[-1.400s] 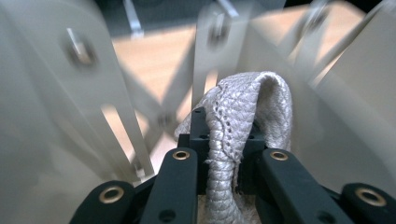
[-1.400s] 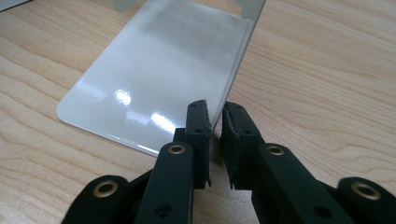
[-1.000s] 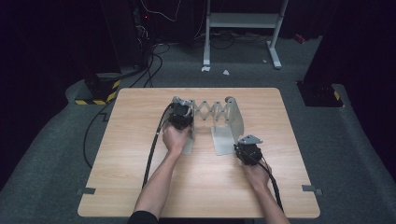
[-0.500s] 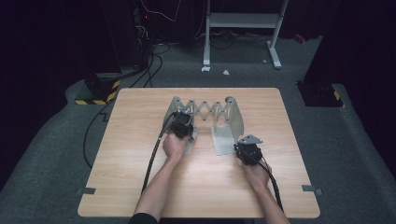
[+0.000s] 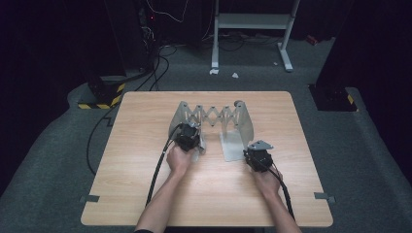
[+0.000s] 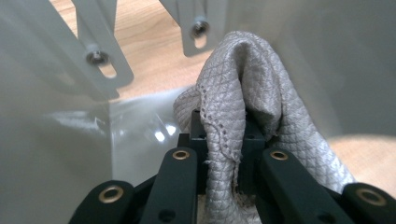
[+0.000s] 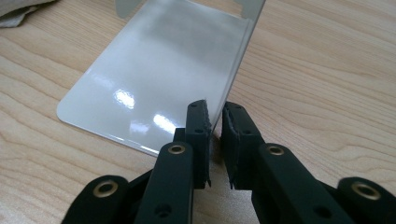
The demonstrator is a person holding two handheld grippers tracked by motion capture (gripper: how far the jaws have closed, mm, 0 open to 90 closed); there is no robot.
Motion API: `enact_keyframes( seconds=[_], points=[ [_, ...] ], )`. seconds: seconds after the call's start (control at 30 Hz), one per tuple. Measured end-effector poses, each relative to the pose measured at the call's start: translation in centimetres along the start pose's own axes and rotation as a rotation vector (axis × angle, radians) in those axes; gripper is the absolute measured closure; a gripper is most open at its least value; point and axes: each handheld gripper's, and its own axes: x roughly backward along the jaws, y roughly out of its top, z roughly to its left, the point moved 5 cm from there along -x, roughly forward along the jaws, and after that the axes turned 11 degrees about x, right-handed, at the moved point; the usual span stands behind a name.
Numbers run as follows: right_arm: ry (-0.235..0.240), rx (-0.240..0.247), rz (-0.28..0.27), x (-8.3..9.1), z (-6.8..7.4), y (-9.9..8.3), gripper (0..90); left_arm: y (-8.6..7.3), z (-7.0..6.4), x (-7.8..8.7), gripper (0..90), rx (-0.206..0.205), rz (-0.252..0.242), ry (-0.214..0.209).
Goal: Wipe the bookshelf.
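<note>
A grey metal extending rack (image 5: 214, 115) with a scissor lattice between two end panels stands mid-table. My left gripper (image 5: 187, 137) is at the foot of the left panel, shut on a grey quilted cloth (image 6: 243, 93) that bunches up over the left gripper (image 6: 224, 140) against the panel (image 6: 42, 140). The cloth (image 5: 199, 148) shows a little beside the hand. My right gripper (image 5: 256, 156) sits at the near corner of the right panel's base plate (image 5: 233, 145). Up close, the right gripper (image 7: 214, 126) is shut on the thin edge of the glossy plate (image 7: 154, 70).
The wooden table (image 5: 145, 194) has bare room on its near half and both sides. Grey tape tabs mark its near corners (image 5: 88, 198). Beyond it on the floor are black cables (image 5: 155, 63), a yellow-black striped base (image 5: 99, 102) and a white frame stand (image 5: 252, 22).
My left gripper has slid with the cloth down the left panel toward the person, uncovering the panel's top. The right gripper has stayed clamped on the right plate.
</note>
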Motion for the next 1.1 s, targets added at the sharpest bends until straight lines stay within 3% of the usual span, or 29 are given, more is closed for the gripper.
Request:
enact_keyframes(
  seconds=[0.1,0.17,0.4,0.47,0.63,0.77,0.93,1.1],
  points=[
    [0.002,-0.002,0.000,0.0,0.0,0.0,81.3,-0.1,0.1,0.0,81.1,-0.011,0.013,0.008],
    [0.005,-0.002,-0.002,-0.1,-0.1,0.0,81.3,-0.7,0.0,0.6,81.2,-0.047,0.016,0.025],
    [0.010,-0.003,-0.002,-0.1,-0.1,0.0,81.3,-3.6,0.4,3.2,81.2,-0.061,0.016,0.007],
    [0.011,-0.003,-0.002,-0.1,-0.1,0.0,81.3,-4.2,0.6,3.8,81.2,-0.048,0.009,-0.002],
    [0.012,-0.003,-0.002,-0.1,-0.1,0.0,81.3,-3.9,0.9,3.6,81.1,-0.015,0.010,-0.013],
    [0.011,-0.002,-0.003,-0.1,-0.1,0.0,81.3,-3.3,0.8,3.0,81.0,-0.037,0.014,0.006],
    [0.012,-0.003,-0.003,-0.1,-0.1,0.0,81.3,-4.7,1.2,4.3,81.0,-0.079,0.008,0.017],
    [0.014,-0.004,-0.004,-0.1,-0.1,0.0,81.2,-6.4,1.8,5.9,80.9,-0.072,0.002,0.028]
  ],
)
